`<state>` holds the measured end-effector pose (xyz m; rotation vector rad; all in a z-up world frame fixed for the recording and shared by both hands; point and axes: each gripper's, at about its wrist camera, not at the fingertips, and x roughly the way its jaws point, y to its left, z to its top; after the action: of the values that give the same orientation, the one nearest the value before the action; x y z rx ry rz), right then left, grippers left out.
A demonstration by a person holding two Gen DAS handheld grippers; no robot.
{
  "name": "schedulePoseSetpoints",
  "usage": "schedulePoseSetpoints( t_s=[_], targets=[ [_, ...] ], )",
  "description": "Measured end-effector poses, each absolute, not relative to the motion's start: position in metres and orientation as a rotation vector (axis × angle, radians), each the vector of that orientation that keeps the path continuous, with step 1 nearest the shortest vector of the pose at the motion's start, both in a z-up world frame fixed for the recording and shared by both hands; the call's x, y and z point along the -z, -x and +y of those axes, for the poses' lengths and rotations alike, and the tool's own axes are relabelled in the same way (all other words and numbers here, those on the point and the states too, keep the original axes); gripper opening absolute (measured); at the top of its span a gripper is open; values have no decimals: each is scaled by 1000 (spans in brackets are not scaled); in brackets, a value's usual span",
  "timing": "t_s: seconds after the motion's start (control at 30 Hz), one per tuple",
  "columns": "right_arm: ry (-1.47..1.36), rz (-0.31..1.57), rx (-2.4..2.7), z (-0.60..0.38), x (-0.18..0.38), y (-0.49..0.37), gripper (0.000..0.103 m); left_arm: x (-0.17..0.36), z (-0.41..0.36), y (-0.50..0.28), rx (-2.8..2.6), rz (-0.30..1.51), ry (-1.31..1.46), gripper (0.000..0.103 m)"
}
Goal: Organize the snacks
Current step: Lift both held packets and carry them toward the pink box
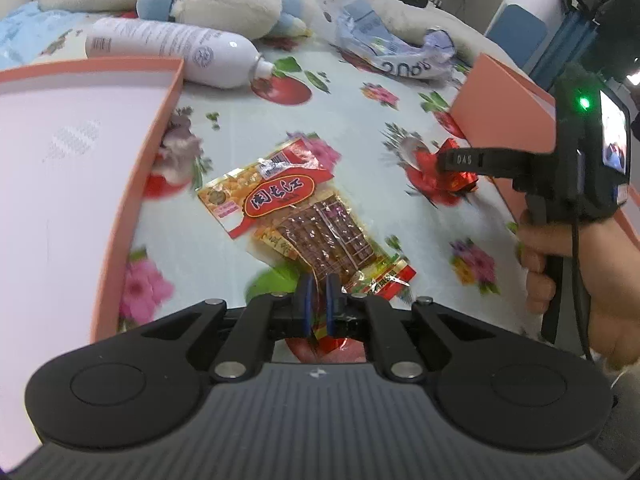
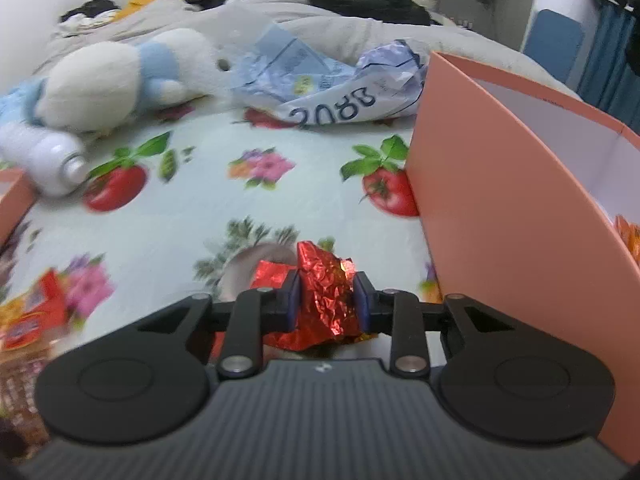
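Note:
My left gripper (image 1: 319,300) is shut on the near corner of a flat orange-and-red dried-tofu snack packet (image 1: 296,216) that lies on the flowered cloth. My right gripper (image 2: 326,300) is shut on a crumpled red foil candy (image 2: 326,284), just left of the pink box (image 2: 500,208). In the left wrist view the right gripper (image 1: 444,162) shows side-on at the right, with the red foil candy (image 1: 464,178) in its jaws near that pink box (image 1: 504,92). The snack packet (image 2: 32,316) shows blurred at the left edge of the right wrist view.
A pink box lid (image 1: 80,168) lies at the left. A white bottle (image 1: 172,52) lies on its side behind it, with a white-and-blue plush toy (image 1: 224,0) and a crumpled plastic bag (image 1: 392,48) farther back. Orange packets (image 2: 628,236) sit inside the pink box.

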<state>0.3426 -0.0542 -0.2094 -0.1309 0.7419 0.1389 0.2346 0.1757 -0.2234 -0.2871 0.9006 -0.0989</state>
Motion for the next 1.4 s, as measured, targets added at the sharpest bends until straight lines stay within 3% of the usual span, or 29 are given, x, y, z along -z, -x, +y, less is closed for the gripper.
schedulePoseSetpoints(
  t_s=[0.4, 0.77, 1.1, 1.2, 1.27, 1.33, 1.4],
  targets=[
    [25, 743, -319, -90, 191, -226, 27, 210, 136, -167, 131, 878, 351, 4],
    [-56, 696, -485, -115, 165, -172, 26, 208, 117, -112, 100, 851, 518, 4],
    [60, 762, -563, -106, 193, -145, 26, 218, 114, -94, 82, 877, 624, 5],
    [64, 775, -569, -108, 199, -145, 26, 231, 128, -87, 66, 907, 761, 18],
    [65, 773, -571, -108, 199, -144, 26, 239, 137, -82, 47, 913, 848, 46],
    [63, 776, -570, -108, 200, -144, 26, 247, 142, -77, 42, 913, 912, 52],
    [60, 777, -571, -108, 200, -144, 26, 253, 143, -76, 50, 919, 952, 52]
  ],
)
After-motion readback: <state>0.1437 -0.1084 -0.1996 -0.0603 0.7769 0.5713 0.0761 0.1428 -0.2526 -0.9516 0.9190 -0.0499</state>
